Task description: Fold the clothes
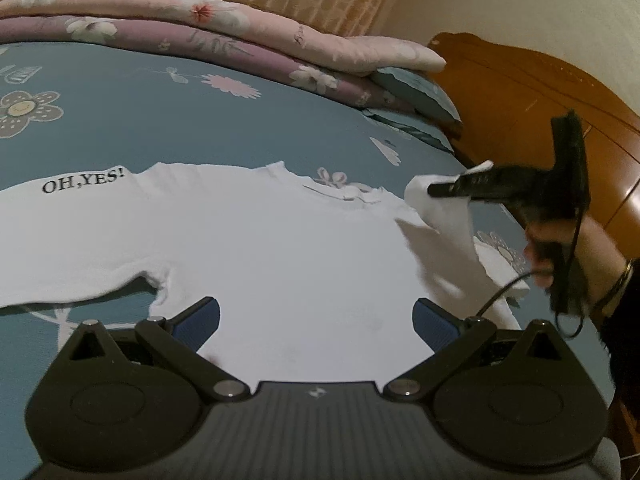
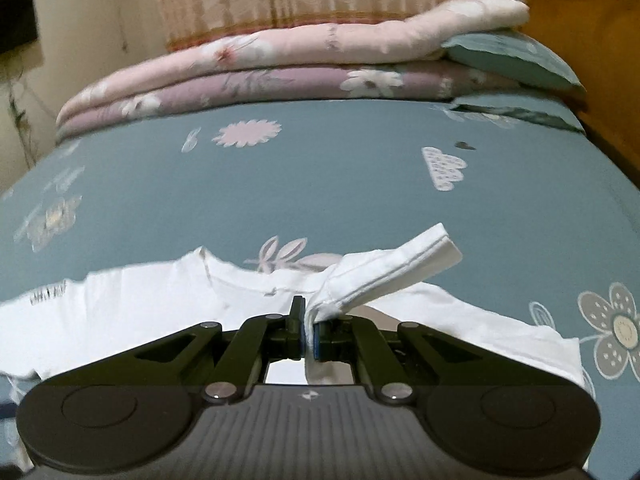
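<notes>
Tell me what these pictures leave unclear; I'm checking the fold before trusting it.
- Shirt hem: left wrist view, hidden behind the left gripper.
- Shirt lettering: right wrist view, too blurred to read.
- Pinched sleeve: right wrist view, its end hidden inside the right gripper.

Open bedsheet (image 2: 340,184) ahead; folded quilts (image 2: 280,68) block beyond.

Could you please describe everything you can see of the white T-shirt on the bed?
The white T-shirt is soft, thin-looking cloth, lying spread mostly flat on the blue flowered bedsheet. One sleeve bears black lettering "OH,YES!"; the round neckline faces the folded quilts. The other sleeve, with a stitched hem, is lifted off the sheet, pinched in the shut right gripper. The left gripper hangs open above the body of the shirt.
</notes>
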Motion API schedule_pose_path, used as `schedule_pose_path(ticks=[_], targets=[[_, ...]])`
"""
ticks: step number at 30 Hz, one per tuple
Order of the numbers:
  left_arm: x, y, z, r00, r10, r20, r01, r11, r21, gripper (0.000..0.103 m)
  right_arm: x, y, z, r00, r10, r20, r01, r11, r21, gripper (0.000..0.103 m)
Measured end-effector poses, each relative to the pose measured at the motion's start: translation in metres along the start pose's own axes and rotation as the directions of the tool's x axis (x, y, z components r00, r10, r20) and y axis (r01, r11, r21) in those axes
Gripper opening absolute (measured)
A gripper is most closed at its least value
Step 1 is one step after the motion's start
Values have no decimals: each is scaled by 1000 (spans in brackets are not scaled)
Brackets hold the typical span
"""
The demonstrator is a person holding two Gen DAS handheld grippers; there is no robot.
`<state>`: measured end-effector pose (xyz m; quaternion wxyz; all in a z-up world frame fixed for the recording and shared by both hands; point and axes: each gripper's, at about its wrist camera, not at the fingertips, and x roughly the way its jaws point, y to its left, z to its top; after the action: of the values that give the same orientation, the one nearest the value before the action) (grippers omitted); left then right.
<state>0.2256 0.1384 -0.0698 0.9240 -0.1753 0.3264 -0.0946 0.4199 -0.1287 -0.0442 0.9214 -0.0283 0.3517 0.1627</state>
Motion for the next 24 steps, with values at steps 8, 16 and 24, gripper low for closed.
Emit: schedule_pose_path(ticks=[8, 16, 24], targets=[[-5, 18, 5, 999, 50, 22, -48, 997, -57, 102, 31, 61, -32, 996, -88, -8, 83, 964, -253, 4], [-5, 20, 6, 997, 69, 32, -67, 996, -62, 102, 49, 112, -58, 989, -144, 32, 142, 866, -479, 4], [-9, 24, 8, 996, 68, 52, -64, 995, -79, 102, 53, 133, -69, 990, -135, 35, 131, 813, -568, 4]])
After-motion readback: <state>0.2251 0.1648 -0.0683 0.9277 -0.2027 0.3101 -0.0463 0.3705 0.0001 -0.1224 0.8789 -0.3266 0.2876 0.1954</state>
